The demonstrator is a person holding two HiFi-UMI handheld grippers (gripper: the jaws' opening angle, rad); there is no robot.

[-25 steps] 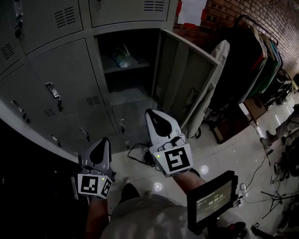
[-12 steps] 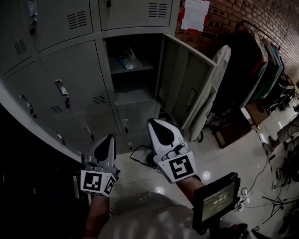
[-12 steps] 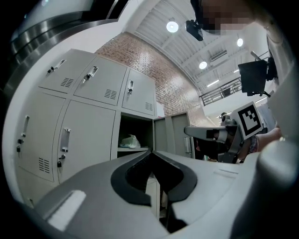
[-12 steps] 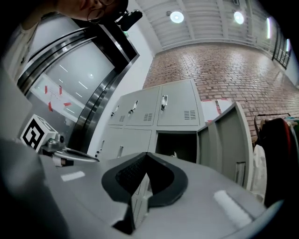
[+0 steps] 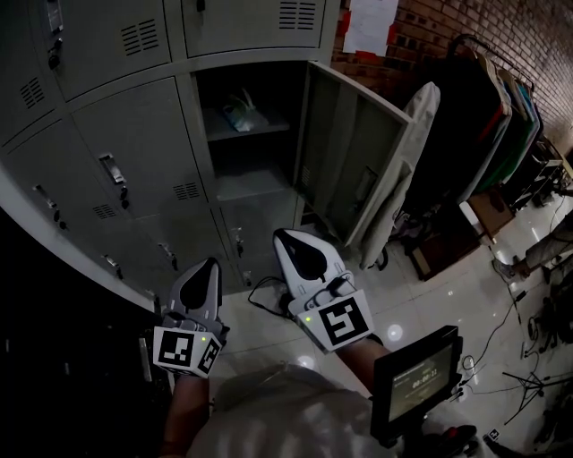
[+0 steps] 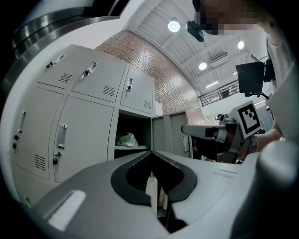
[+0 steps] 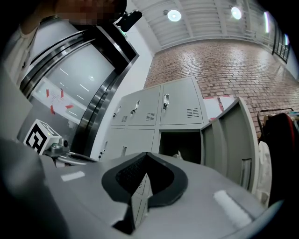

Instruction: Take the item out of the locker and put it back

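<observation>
Tongs both clenched empty, left tongs (image 5: 209,263) beside right tongs (image 5: 280,235), locker (image 5: 251,184) ahead, door (image 5: 349,161) open, bag (image 5: 240,114) on shelf.

A bank of grey metal lockers (image 5: 134,134) fills the far left, and to its right a red brick wall (image 5: 510,31) carries a white paper notice (image 5: 370,25) above a rack of dark hanging garments (image 5: 488,116). The floor (image 5: 439,286) is glossy pale tile that mirrors the lamps, with black cables (image 5: 265,292) lying near the lockers' foot. Overhead, round ceiling lights (image 7: 174,15) shine from a white ribbed ceiling (image 6: 154,28).
</observation>
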